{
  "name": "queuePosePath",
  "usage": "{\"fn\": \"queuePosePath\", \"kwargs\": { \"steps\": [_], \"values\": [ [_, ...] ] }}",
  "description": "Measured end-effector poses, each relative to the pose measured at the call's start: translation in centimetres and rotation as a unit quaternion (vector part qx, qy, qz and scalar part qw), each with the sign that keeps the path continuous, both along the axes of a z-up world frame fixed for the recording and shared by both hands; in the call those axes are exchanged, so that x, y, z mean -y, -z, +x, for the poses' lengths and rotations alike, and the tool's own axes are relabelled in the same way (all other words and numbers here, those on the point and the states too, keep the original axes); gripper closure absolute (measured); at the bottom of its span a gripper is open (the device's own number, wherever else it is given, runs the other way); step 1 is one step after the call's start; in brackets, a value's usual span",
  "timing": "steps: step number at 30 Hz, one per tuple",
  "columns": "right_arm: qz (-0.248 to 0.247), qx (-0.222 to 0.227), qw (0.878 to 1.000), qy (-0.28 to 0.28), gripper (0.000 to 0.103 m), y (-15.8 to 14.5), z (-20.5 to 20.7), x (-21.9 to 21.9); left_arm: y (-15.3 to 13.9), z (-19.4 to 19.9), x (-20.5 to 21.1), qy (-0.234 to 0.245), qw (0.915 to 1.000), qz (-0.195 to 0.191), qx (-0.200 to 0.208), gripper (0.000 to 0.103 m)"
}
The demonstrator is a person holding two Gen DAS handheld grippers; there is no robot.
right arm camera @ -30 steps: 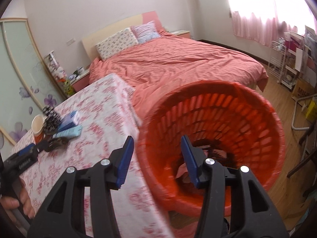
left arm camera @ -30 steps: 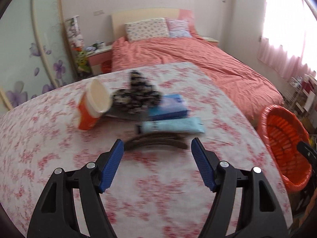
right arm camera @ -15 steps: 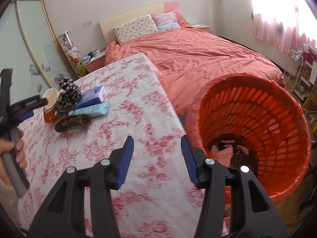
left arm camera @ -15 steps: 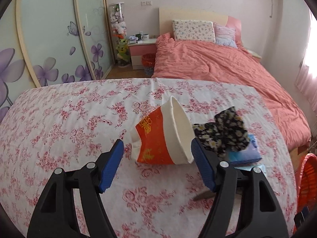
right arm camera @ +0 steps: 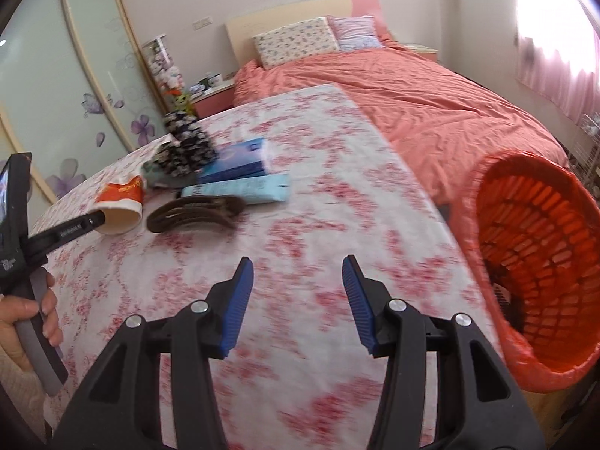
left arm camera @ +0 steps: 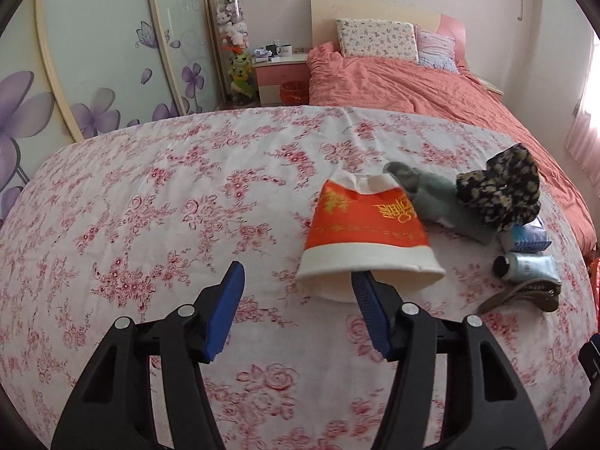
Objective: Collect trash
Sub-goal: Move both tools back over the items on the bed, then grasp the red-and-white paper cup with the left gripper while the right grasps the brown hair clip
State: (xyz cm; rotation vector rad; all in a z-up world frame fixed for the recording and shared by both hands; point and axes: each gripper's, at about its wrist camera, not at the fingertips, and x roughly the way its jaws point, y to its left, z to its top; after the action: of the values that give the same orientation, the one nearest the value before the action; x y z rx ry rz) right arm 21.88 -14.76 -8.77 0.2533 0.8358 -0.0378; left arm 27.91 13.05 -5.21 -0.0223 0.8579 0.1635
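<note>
An orange and white paper cup point(left arm camera: 367, 232) lies on its side on the flowered tablecloth point(left arm camera: 150, 206), mouth towards my left gripper point(left arm camera: 296, 300). That gripper's jaws are closing. Its right finger tip sits at the cup's mouth, and the left part of the rim lies between the fingers without either pad pressing on it. In the right wrist view the left gripper's finger point(right arm camera: 75, 228) reaches the cup point(right arm camera: 120, 206). My right gripper point(right arm camera: 296, 292) hangs open over bare cloth with nothing in it. The orange trash basket point(right arm camera: 543, 262) stands beside the table on the right.
Beside the cup lie a grey cloth point(left arm camera: 431, 195), a black flowered fabric piece point(left arm camera: 502, 187), a blue box point(left arm camera: 525, 236), a light blue tube point(left arm camera: 528, 266) and a brown hair clip point(left arm camera: 525, 292). A bed point(left arm camera: 412, 86) with a coral cover stands behind the table.
The left gripper swung from the hair clip over to the cup and its jaws narrowed. The right gripper moved from above the basket to over the table.
</note>
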Motion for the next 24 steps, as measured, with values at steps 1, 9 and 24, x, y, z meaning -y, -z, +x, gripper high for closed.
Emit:
{"fn": "queuePosePath", "kwargs": {
  "steps": [1, 9, 24],
  "values": [
    [0.002, 0.002, 1.0, -0.005, 0.054, -0.1, 0.4, -0.4, 0.1, 0.1, -0.2, 0.004, 1.0, -0.002, 0.0, 0.043],
    [0.013, 0.011, 0.999, -0.033, 0.054, -0.3, 4.8, -2.7, 0.5, 1.8, 0.6, 0.035, 0.9993, 0.012, 0.007, 0.056],
    [0.053, -0.035, 0.987, -0.149, 0.07, -0.2, 6.0, -4.5, 1.0, 2.5, -1.5, 0.039, 0.9991, 0.015, 0.0, 0.085]
  ]
}}
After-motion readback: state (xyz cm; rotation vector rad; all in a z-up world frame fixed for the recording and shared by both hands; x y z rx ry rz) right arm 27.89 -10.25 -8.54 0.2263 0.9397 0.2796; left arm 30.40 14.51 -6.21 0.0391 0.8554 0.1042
